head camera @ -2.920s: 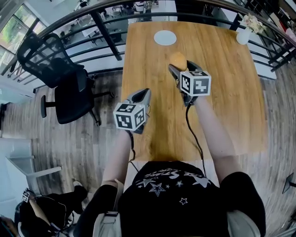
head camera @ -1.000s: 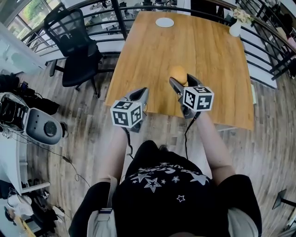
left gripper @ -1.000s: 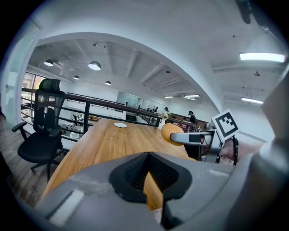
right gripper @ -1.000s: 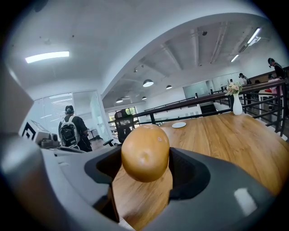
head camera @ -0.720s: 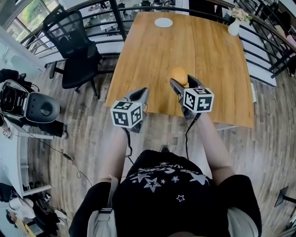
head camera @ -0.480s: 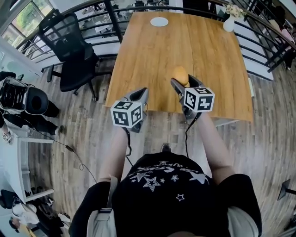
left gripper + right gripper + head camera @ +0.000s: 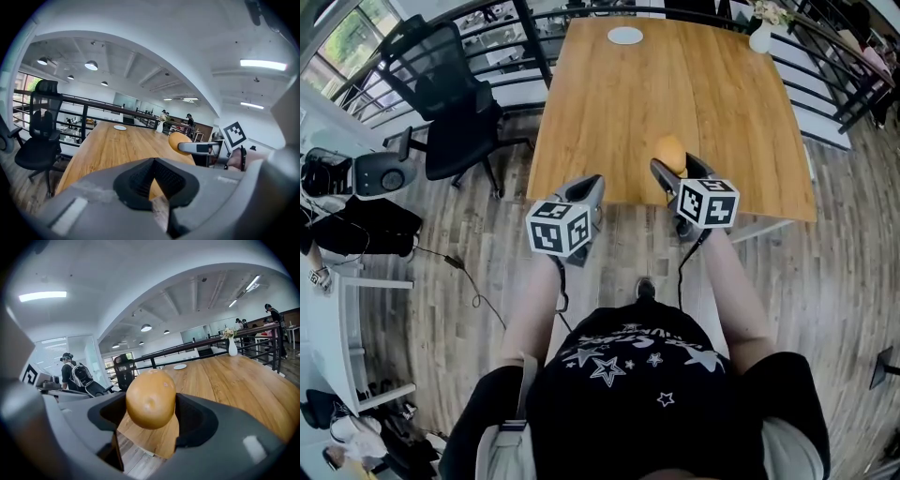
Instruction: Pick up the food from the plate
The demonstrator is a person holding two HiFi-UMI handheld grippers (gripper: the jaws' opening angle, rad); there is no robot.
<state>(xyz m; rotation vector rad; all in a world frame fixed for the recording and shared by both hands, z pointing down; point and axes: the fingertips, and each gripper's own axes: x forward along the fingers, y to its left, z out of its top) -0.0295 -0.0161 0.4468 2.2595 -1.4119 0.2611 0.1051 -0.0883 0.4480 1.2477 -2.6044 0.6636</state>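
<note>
My right gripper (image 7: 675, 166) pinches the round golden food (image 7: 150, 398) by its 2 sides. It hangs above the near edge of the table (image 7: 609, 112), well apart from the white plate (image 7: 625, 36) at the far end. My left gripper (image 7: 587, 190) is pressed together on nothing.

The food looks smooth and rounded, so I judge a tilt or a slackened squeeze could let it roll out, past the edge, onto the wooden floor (image 7: 487, 253). Squeezing harder might dent it.

There is plenty of room: bare tabletop lies ahead, the chair (image 7: 450, 103) is well off to my left, and the vase (image 7: 759, 37) is at the far right corner.
</note>
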